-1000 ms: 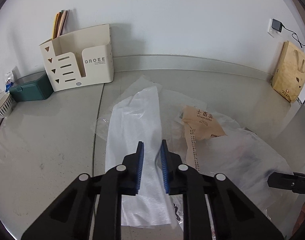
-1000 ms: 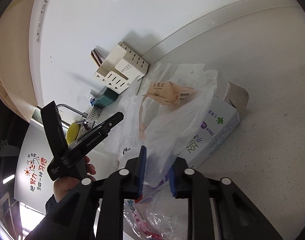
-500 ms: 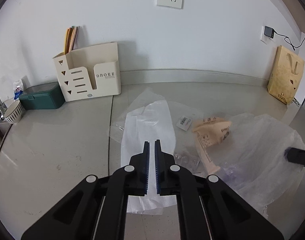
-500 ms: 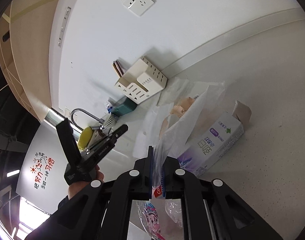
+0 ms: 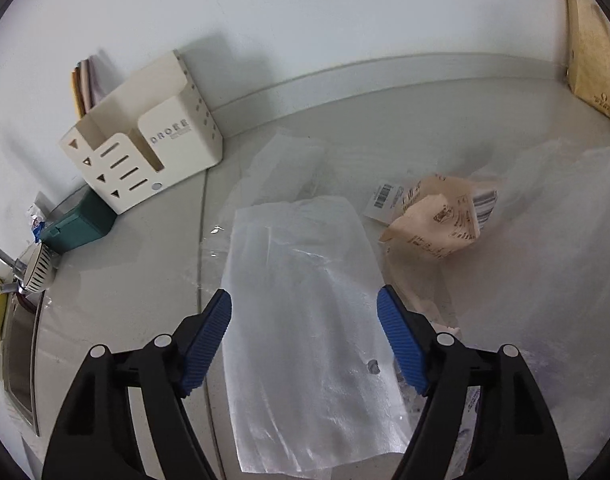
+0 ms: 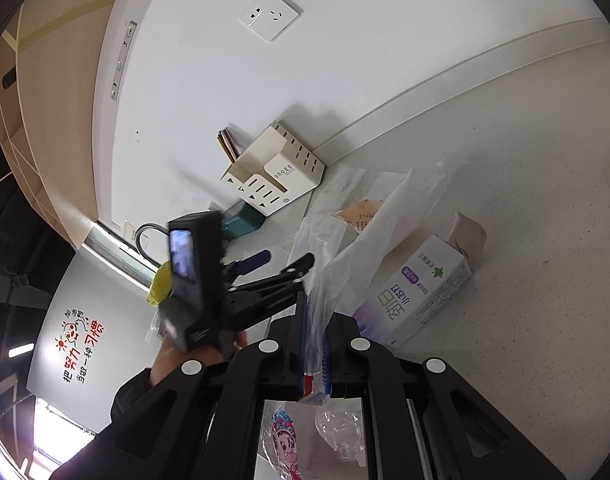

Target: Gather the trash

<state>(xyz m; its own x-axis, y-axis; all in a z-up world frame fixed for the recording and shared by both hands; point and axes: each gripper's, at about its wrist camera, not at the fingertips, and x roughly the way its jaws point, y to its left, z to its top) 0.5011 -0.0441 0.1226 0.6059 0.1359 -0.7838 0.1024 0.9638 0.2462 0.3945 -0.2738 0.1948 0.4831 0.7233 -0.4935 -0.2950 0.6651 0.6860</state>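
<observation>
- Left wrist view: the left gripper hangs over a white foam sheet lying flat on the worktop. Its jaws are opening and stand wide; the blue pads are to either side of the sheet, and whether they touch it cannot be told.
- The sheet lies across a seam in the worktop, with thin clear film spread beyond it toward the back edge.
- Just to the sheet's right lies a crumpled tan paper wrapper with printed barcodes, and right of that a cloudy plastic bag fills the worktop's right side.
- At the back edge, against the wall, stands a cream organizer marked DROEE, a dark green box just to its left. A brown paper bag stands in the back right corner.
- Right wrist view: the right gripper is clenched on the edge of the plastic bag, which rises taut from the pinched pads.
- A white and purple carton with an open flap lies on the worktop just beside the bag.
- The person's hand holds the left gripper at the left of this view.
</observation>
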